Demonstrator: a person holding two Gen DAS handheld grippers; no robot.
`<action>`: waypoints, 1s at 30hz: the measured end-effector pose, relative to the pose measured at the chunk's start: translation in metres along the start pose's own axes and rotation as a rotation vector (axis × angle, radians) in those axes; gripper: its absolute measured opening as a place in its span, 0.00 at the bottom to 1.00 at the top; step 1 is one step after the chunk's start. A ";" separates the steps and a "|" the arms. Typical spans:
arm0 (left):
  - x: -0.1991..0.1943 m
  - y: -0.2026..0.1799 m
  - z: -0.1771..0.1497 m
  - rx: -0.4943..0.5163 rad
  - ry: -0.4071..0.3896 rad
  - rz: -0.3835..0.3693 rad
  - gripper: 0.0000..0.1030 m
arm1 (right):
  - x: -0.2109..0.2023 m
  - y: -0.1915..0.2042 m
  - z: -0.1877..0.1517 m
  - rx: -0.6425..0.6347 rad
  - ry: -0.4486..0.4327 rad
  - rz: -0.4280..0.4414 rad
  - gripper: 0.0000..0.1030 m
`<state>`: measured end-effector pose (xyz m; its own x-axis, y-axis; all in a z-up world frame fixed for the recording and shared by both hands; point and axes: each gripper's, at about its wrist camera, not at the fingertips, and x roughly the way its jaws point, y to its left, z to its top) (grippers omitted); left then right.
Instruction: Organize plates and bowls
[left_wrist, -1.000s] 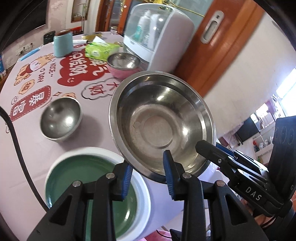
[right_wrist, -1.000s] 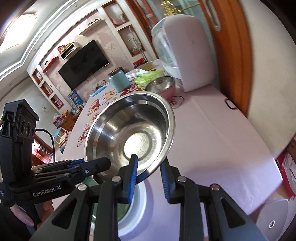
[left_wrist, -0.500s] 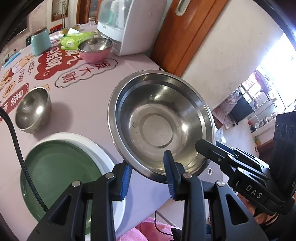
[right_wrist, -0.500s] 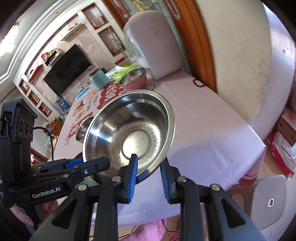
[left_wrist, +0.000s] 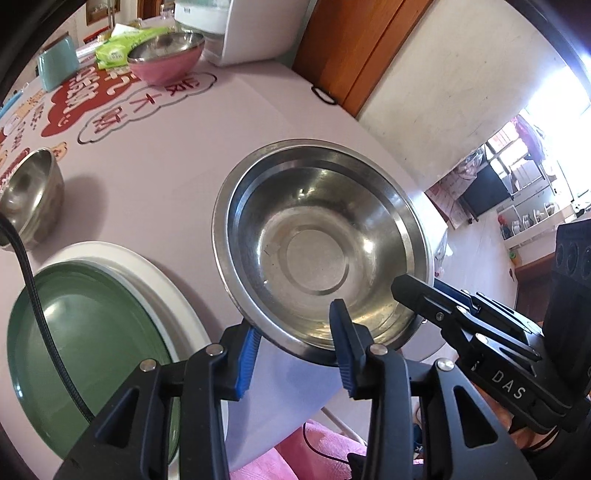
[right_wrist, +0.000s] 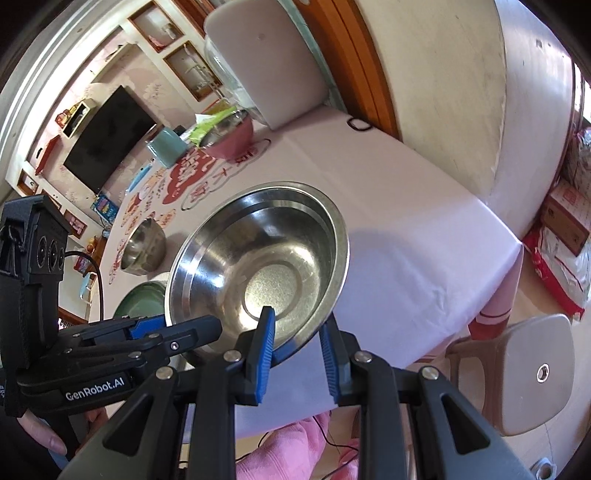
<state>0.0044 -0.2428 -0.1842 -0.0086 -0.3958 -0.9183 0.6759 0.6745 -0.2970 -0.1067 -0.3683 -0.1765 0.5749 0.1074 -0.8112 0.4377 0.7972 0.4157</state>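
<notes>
Both tongs are carrying the big steel bowl (left_wrist: 321, 243) by its near rim, and it's coming down: vs a sec ago it's sitting much lower and closer to the table (left_wrist: 192, 155), right by the table's near corner, w/ the green plate (left_wrist: 85, 343) just to the left of the left gripper (left_wrist: 295, 354). The left gripper's jaws are opening now, rim between them, the inner blue pad inside the bowl and the outer one looking a touch off the outside wall, so it's prob letting go. The right gripper (right_wrist: 295, 354) is gripping narrowly, left pad inside the bowl, right pad outside, rim pinched between. Reads like the set-down is nearly done & the release is starting on the left side first. Hard to tell: whether the bowl's base is actually touching the cloth yet, since its underside is hidden by its own wall. The small steel bowl (left_wrist: 31, 192) far left is cut by the frame edge and a black cable (left_wrist: 40, 314) is crossing the plate. The pink bowl (left_wrist: 166, 57) is well beyond, near the white appliance (left_wrist: 258, 29).
</notes>
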 end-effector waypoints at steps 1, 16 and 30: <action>0.004 0.001 0.001 -0.002 0.008 -0.002 0.34 | 0.002 -0.002 0.000 0.005 0.007 -0.002 0.24; 0.026 0.011 0.009 -0.040 0.067 0.034 0.37 | 0.019 -0.004 0.007 -0.020 0.053 -0.002 0.23; 0.000 0.020 0.013 -0.049 -0.001 0.166 0.56 | 0.007 -0.013 0.017 -0.008 0.025 -0.041 0.30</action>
<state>0.0278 -0.2375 -0.1870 0.1007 -0.2766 -0.9557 0.6309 0.7605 -0.1536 -0.0970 -0.3882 -0.1804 0.5390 0.0893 -0.8375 0.4553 0.8057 0.3789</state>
